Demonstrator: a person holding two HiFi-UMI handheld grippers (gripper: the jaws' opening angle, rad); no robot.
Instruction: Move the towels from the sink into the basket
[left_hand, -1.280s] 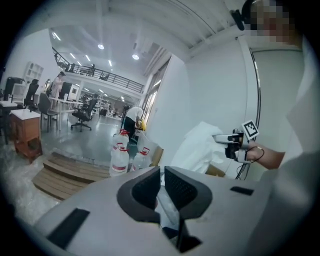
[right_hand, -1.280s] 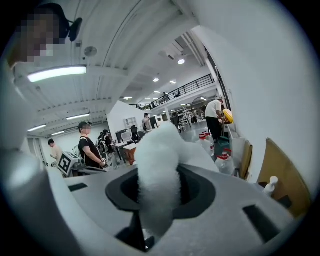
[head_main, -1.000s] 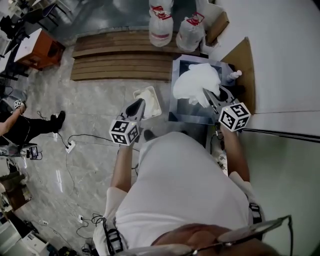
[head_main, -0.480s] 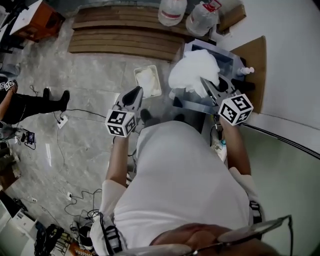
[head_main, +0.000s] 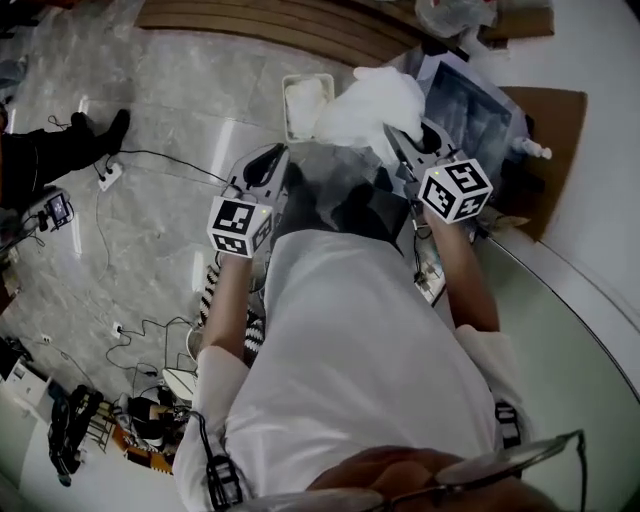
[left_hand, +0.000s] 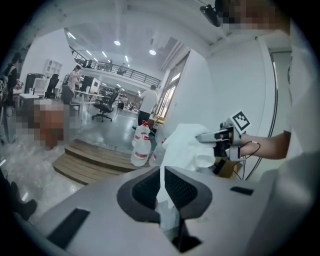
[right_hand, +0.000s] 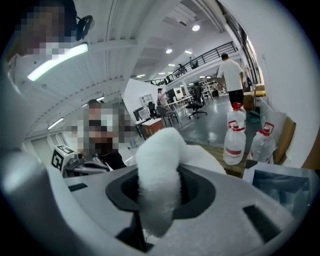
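Gripped the towel (head_main: 365, 100) in the right hand-held gripper (head_main: 395, 140), with the jaws clamped on a thick white fold and the rest bunched beyond the tips. Had swung that towel left since a second before: then dangled it over the basin of the sink (head_main: 478, 105), now carried it clear of the basin, between sink and basket (head_main: 288, 105), with its left edge overlapping the basket's right rim in the head view. Could not judge its height above the basket from any view. Brought the right hand-held gripper left along with it, from above the sink's near edge to a spot just left of the sink. Kept the same hold on the fold throughout.

Kept the left hand-held gripper (head_main: 275, 158) clenched almost fully, with only a thin slit between the pads and nothing caught there. Held it near the basket's near-left corner, much as before, pointing far toward the towel and well left of the sink.

Left the basket in place on the floor (head_main: 150, 150), left of the sink, with pale cloth (head_main: 305, 100) lying inside.

Had tipped the head view as well: pushed the water bottles (head_main: 450, 15) and the wooden platform (head_main: 300, 25) from well inside the picture out to its far edge.
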